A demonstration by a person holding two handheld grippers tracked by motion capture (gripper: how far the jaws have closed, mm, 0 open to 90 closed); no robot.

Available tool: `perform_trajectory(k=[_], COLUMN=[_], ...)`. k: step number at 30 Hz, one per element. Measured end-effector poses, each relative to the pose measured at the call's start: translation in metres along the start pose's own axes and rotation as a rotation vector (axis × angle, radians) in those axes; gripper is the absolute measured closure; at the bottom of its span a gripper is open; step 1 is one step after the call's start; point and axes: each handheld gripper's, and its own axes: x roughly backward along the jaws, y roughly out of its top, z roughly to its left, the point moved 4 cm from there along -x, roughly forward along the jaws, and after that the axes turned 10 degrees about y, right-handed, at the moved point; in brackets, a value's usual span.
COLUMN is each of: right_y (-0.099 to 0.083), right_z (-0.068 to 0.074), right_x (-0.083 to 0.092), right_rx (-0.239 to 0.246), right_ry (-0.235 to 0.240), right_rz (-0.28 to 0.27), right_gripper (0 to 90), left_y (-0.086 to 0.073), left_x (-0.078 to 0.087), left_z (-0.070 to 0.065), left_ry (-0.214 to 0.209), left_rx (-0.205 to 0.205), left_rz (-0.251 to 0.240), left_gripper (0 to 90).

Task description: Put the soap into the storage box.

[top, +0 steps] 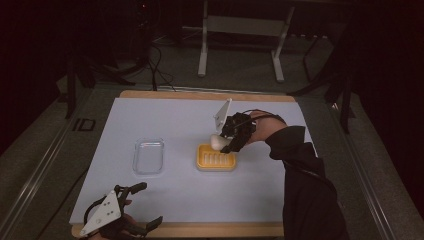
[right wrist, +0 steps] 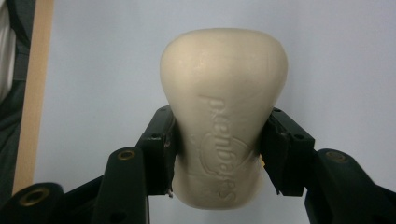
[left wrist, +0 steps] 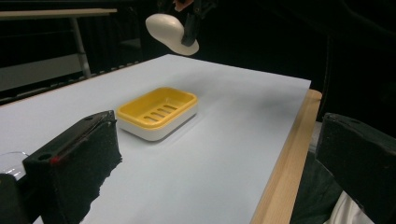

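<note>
Soap bar [right wrist: 223, 116], cream with embossed lettering, is clamped between the two jaws of my right gripper [top: 231, 134], one jaw on each flank. I hold it in the air above the far edge of the yellow soap dish [top: 216, 157], clear of it. The dish sits on the white table sheet [top: 175, 115] near its middle, slightly toward the right edge. A clear lid [top: 148, 156] lies to its left, apart. My left gripper [top: 141, 206] rests at the near left corner, jaws spread wide, gripping nothing.
</note>
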Motion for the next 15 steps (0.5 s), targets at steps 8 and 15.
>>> perform_trajectory(k=[8, 15], right_y=[-0.001, -0.004], right_z=[-0.004, -0.011], right_x=[-0.018, -0.036], right_rx=[0.011, 0.000], right_ry=[0.031, 0.049], right_rz=[-0.011, -0.013], right_gripper=[49.6, 49.6], left_y=[0.000, 0.000], left_x=[0.000, 0.000], left_z=[-0.001, -0.001], left_ry=[0.004, 0.002], left_rx=[-0.007, -0.008], left_rz=[-0.002, -0.003], left_gripper=[0.0, 0.0])
